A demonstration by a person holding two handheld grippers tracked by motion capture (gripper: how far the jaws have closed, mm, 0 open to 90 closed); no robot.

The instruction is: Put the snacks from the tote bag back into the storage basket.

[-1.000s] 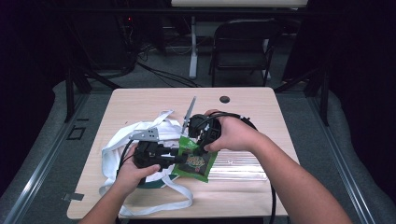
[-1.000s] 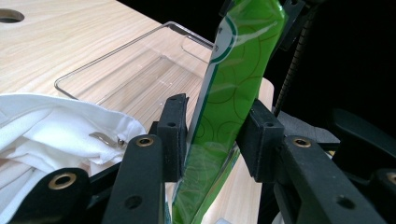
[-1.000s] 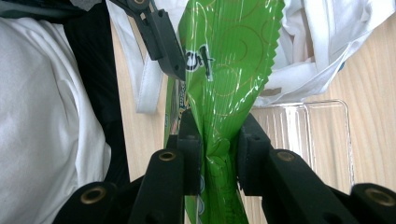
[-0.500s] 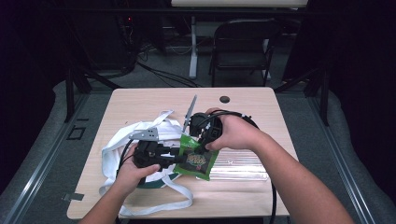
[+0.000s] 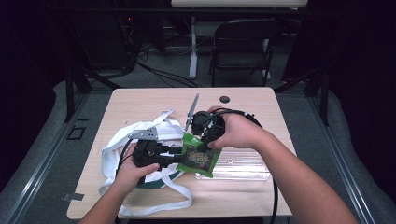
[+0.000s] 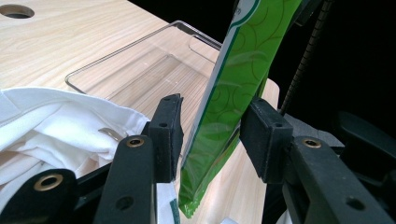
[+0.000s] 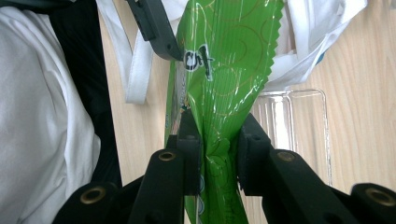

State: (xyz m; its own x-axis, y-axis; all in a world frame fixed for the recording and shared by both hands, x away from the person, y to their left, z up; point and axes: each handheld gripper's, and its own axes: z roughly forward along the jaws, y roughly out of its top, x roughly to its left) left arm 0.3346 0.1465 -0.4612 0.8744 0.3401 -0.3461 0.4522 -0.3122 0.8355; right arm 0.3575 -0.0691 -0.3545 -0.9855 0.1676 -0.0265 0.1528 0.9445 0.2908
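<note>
Not much has moved since a second ago, honestly: both my hands sit in pretty much the same spot, and the glossy green crinkly snack packet (image 5: 198,157) hangs between them the same way, maybe tipped a hair differently.

My right tool (image 7: 219,154) is pinching the packet, jaws pressed in on the film from both sides so it creases right at the pads. That's the end nearer the far side of the tabletop.

My left tool (image 6: 212,137) is a different story. Its jaws are spread, with the packet standing edge-on in the gap. One pad looks like it's just touching the film, the other has a sliver of daylight, so it's around the packet and not clamped on it.

The packet itself is up off the light wooden tabletop (image 5: 140,100), over the near-left end of the clear plastic rectangular tray (image 5: 243,165), which lies flat on the wood. In the right gripper view the serrated end of the packet points away from me, toward the white cloth tote bag with long straps (image 5: 116,144). That bag is crumpled on the left side of the tabletop, right under my left hand (image 5: 133,170), with one strap looping toward the near edge.
</note>
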